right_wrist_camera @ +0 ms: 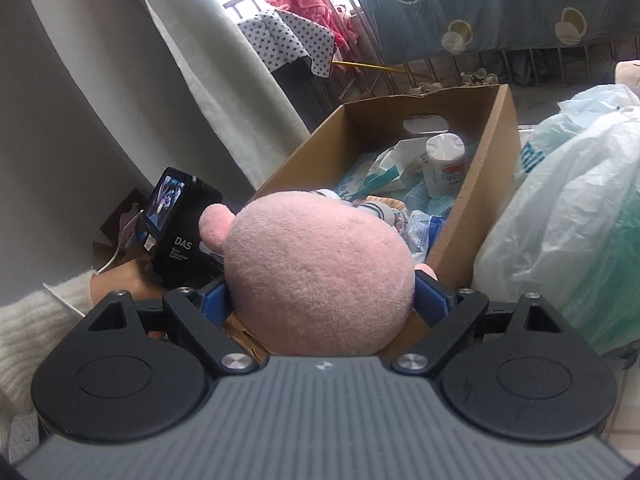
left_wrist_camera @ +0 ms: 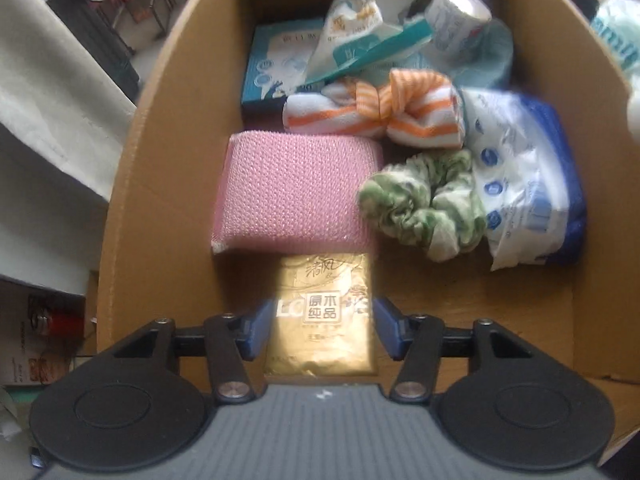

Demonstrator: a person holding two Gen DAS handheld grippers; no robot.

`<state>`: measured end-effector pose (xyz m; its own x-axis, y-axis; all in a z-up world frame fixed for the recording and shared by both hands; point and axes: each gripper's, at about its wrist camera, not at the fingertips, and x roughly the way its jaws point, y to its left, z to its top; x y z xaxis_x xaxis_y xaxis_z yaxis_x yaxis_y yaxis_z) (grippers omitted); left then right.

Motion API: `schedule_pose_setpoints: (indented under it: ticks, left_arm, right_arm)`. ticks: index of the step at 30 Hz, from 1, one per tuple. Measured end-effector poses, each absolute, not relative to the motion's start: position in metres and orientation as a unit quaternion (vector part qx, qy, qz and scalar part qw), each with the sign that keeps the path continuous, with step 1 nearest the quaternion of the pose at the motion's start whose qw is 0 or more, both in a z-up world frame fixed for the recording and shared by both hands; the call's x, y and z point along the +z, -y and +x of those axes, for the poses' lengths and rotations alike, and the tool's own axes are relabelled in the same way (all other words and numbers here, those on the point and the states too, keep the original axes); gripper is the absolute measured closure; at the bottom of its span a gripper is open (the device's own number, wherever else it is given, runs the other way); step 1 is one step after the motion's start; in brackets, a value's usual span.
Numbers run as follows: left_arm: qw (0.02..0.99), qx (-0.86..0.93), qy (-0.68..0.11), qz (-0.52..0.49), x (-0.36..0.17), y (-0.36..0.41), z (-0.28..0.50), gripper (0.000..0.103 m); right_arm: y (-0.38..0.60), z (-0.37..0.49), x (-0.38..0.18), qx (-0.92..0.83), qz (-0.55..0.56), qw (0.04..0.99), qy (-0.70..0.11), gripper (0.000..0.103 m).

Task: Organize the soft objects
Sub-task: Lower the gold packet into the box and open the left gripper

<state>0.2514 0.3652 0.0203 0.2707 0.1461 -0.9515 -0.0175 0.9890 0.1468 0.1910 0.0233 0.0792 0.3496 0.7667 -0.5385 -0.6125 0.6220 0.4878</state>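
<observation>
In the left wrist view my left gripper (left_wrist_camera: 318, 326) is inside the cardboard box (left_wrist_camera: 160, 168). Its jaws stand apart on either side of a gold tissue pack (left_wrist_camera: 320, 316) lying on the box floor, with small gaps at both pads. Beyond it lie a pink sponge (left_wrist_camera: 296, 192), a green scrunchie (left_wrist_camera: 424, 200) and an orange striped cloth (left_wrist_camera: 376, 110). In the right wrist view my right gripper (right_wrist_camera: 320, 300) is shut on a pink plush toy (right_wrist_camera: 316, 276), held in front of the box (right_wrist_camera: 472, 204).
The box also holds a blue tissue box (left_wrist_camera: 276, 68), a teal pack (left_wrist_camera: 360, 44), a paper roll (left_wrist_camera: 456, 16) and a blue-white wipes pack (left_wrist_camera: 524, 184). A white plastic bag (right_wrist_camera: 568, 216) sits right of the box. The other handheld device (right_wrist_camera: 176, 224) is at left.
</observation>
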Motion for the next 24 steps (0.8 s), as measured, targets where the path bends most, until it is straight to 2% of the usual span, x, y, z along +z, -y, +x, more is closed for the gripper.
schedule_pose_setpoints:
  ticks: [3,5,6,7,8,10,12,13,17,21,24]
  left_arm:
    - [0.777,0.049,-0.624,0.068,0.012,-0.365,0.253,0.035]
    - [0.767,0.051,-0.63,0.112,0.006,-0.36,0.251,0.027]
    - [0.762,0.05,-0.634,0.124,0.005,-0.357,0.25,0.026]
    - [0.761,0.048,-0.634,0.129,0.006,-0.355,0.249,0.034]
    - [0.764,0.044,-0.63,0.132,0.009,-0.352,0.247,0.054]
    - [0.775,0.033,-0.617,0.132,0.016,-0.351,0.243,0.071]
    - [0.767,0.028,-0.628,0.129,0.014,-0.355,0.244,0.069]
    - [0.764,0.03,-0.632,0.125,0.011,-0.358,0.244,0.072]
    - [0.76,0.047,-0.625,0.172,0.008,-0.36,0.242,0.07]
    - [0.761,0.046,-0.626,0.162,0.008,-0.364,0.241,0.066]
    - [0.764,0.045,-0.622,0.162,0.012,-0.361,0.241,0.051]
  right_arm:
    - [-0.04,0.195,0.083,0.436,0.091,0.807,-0.388,0.013]
    - [-0.049,0.197,0.084,0.433,0.075,0.809,-0.389,0.013]
    - [-0.054,0.2,0.084,0.435,0.07,0.807,-0.393,0.013]
    - [-0.057,0.202,0.083,0.436,0.069,0.806,-0.394,0.013]
    - [-0.059,0.203,0.084,0.437,0.069,0.806,-0.395,0.013]
    - [-0.063,0.205,0.083,0.434,0.059,0.807,-0.396,0.013]
    - [-0.066,0.206,0.082,0.433,0.046,0.807,-0.398,0.013]
    - [-0.069,0.207,0.083,0.433,0.04,0.808,-0.398,0.013]
    - [-0.077,0.21,0.085,0.428,0.021,0.808,-0.403,0.013]
    - [-0.092,0.214,0.085,0.427,-0.007,0.808,-0.405,0.013]
    - [-0.111,0.217,0.082,0.44,-0.05,0.797,-0.411,0.013]
